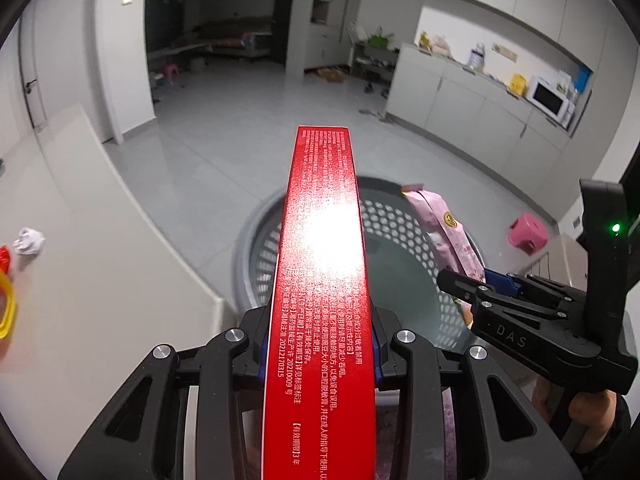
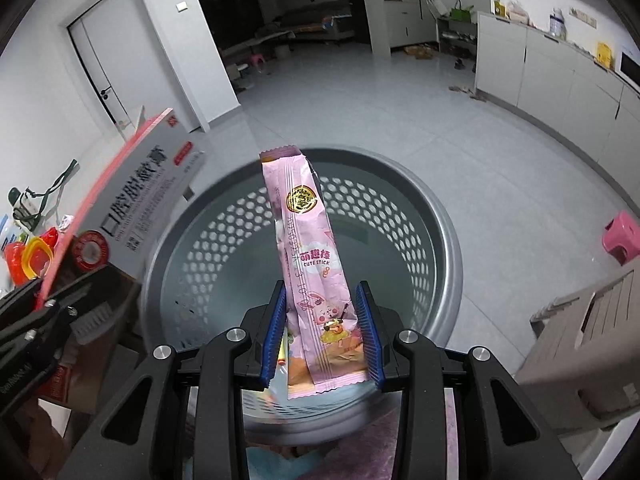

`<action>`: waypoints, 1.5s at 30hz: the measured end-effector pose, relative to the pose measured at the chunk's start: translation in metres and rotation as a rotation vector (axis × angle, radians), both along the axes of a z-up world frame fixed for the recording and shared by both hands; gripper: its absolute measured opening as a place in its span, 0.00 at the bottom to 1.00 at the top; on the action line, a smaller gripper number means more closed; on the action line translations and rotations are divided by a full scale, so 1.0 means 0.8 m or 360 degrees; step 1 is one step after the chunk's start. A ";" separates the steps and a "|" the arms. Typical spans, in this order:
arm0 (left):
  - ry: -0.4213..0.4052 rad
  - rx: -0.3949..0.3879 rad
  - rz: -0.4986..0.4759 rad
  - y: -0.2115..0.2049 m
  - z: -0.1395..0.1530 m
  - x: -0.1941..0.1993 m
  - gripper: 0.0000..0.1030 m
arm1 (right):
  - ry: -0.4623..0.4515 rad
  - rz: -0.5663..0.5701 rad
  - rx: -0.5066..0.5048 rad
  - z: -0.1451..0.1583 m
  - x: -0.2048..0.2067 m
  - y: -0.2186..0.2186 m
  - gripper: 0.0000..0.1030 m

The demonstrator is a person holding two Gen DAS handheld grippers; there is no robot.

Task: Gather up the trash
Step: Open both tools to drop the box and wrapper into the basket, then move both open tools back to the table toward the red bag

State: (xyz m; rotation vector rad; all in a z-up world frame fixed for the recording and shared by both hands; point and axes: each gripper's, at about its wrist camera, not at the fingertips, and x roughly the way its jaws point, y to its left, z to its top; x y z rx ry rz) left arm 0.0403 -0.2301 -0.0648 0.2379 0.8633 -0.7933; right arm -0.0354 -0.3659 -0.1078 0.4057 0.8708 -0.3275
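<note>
A long red box [image 1: 320, 240] is clamped between the blue pads of my left gripper [image 1: 320, 340] and sticks out forward over a round grey perforated basket [image 1: 256, 232] on the floor. To its right, my right gripper [image 1: 472, 284] is shut on a pink snack wrapper [image 1: 452, 232]. In the right wrist view the pink wrapper [image 2: 312, 256] stands up between the pads of the right gripper [image 2: 322, 304], over the basket [image 2: 440, 208]. At the left edge of that view, the left gripper [image 2: 40, 296] holds the box [image 2: 136, 200], showing its grey face.
A pale table [image 1: 100, 240] to the left carries a crumpled white paper [image 1: 28, 240] and red and yellow items [image 2: 32, 256]. A pink stool [image 2: 624, 236] and a beige slatted piece of furniture [image 2: 580, 340] stand right of the basket. Cabinets with a microwave [image 1: 550, 98] line the far right wall.
</note>
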 end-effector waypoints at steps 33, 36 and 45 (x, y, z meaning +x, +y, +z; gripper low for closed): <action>-0.0036 0.0066 0.0070 -0.018 -0.008 -0.008 0.66 | -0.0014 0.0013 0.0019 -0.005 0.003 0.003 0.50; -0.0050 0.0063 0.0095 -0.009 -0.009 -0.012 0.68 | -0.0021 0.0018 0.0013 -0.003 0.003 0.006 0.53; -0.0148 0.0059 0.0262 0.027 0.006 -0.010 0.82 | -0.0099 0.0053 -0.0045 0.011 0.002 0.025 0.63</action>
